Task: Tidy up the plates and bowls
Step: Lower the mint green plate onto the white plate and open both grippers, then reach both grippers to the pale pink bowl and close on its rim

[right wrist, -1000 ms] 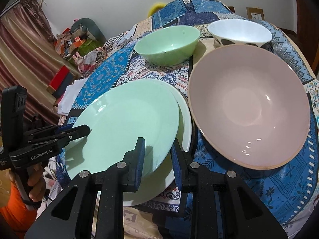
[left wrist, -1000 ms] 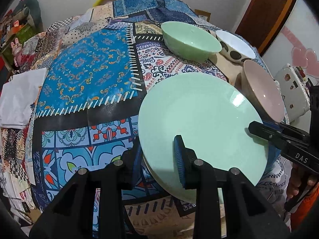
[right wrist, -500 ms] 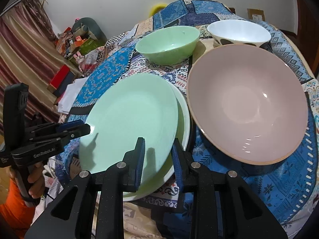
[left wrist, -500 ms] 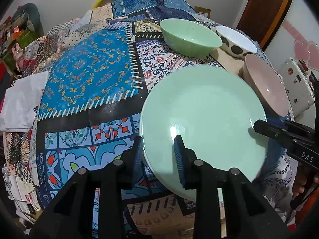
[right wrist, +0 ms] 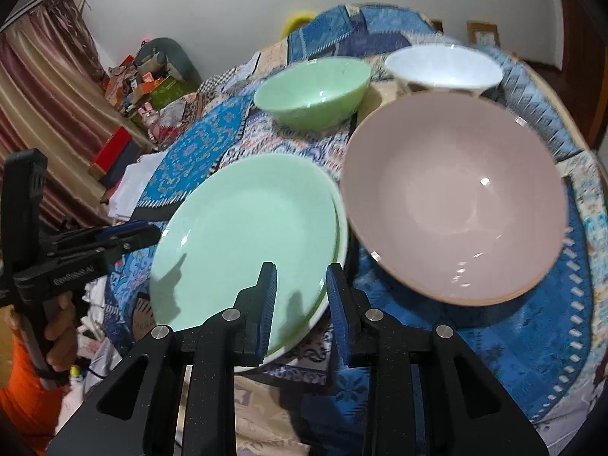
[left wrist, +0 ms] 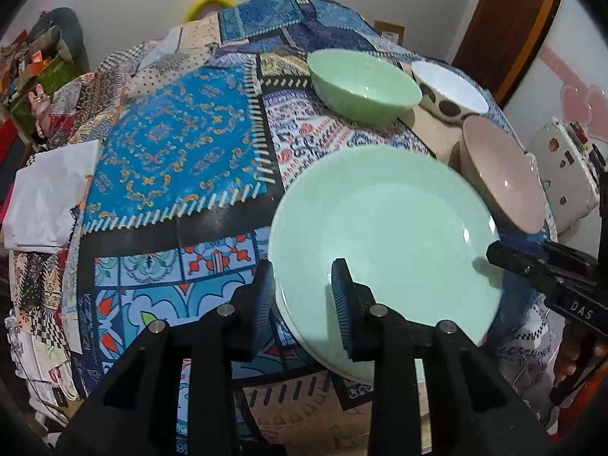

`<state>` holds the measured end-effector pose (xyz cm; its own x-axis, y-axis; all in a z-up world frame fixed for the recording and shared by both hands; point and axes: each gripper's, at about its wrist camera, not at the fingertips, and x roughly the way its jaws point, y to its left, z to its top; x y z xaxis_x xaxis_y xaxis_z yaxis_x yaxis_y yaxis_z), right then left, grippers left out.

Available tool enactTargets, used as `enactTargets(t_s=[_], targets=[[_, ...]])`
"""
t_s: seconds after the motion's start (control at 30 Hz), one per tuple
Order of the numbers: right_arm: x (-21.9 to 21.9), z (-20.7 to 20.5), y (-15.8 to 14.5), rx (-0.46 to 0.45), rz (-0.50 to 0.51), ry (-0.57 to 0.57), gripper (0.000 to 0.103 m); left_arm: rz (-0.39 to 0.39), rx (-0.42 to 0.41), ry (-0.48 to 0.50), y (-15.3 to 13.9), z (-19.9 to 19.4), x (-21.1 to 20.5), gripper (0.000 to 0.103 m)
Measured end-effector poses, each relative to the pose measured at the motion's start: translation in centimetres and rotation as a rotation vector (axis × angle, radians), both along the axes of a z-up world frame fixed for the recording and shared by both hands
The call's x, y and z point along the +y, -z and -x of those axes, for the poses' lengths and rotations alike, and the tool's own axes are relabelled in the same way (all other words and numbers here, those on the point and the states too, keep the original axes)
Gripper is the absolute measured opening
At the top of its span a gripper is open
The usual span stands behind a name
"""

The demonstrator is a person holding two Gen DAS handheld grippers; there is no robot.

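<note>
A pale green plate lies stacked on a white plate at the table's near edge; it also shows in the right wrist view. My left gripper is open, its fingers straddling the stack's near-left rim. My right gripper is open over the stack's near-right rim. A big pink bowl sits right of the plates. A green bowl and a white dotted bowl stand behind.
A patchwork blue cloth covers the round table. Folded white cloth lies at its left edge. A white appliance stands off the table to the right. Clutter and a curtain are beyond the left side.
The green plate has slid right and settled more squarely on the white plate. Both grippers stay open and have drawn back a little from the rims.
</note>
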<state>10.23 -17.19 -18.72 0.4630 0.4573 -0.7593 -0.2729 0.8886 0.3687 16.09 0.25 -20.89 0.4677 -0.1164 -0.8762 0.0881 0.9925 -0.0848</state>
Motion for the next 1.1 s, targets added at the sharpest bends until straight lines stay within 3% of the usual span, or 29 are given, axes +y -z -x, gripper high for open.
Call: enactTargets(t_s=[0.23, 0.53, 0.63, 0.77, 1.1], targets=[[-1.5, 0.8, -3.4, -0.109, 0.017, 0.022, 0.026, 0.006, -0.072, 0.002, -2.9, 0.2, -0.8, 0.032], [-5.5, 0.8, -5.7, -0.182, 0.069, 0.122, 0.039, 0.024, -0.191, 0.052, -6.7, -0.5, -4.4, 0.057], [-6.8, 0.8, -6.1, -0.200, 0.083, 0.165, 0.049, 0.033, -0.209, 0.073, -7.4, -1.1, -5.8, 0.063], [-8.2, 0.7, -6.1, -0.207, 0.098, 0.195, 0.050, 0.019, -0.220, 0.093, -7.5, -1.9, -7.6, 0.066], [-10.6, -0.5, -4.3, -0.165, 0.113, 0.225, 0.050, 0.030, -0.144, 0.162, -5.0, -5.5, -12.4, 0.066]])
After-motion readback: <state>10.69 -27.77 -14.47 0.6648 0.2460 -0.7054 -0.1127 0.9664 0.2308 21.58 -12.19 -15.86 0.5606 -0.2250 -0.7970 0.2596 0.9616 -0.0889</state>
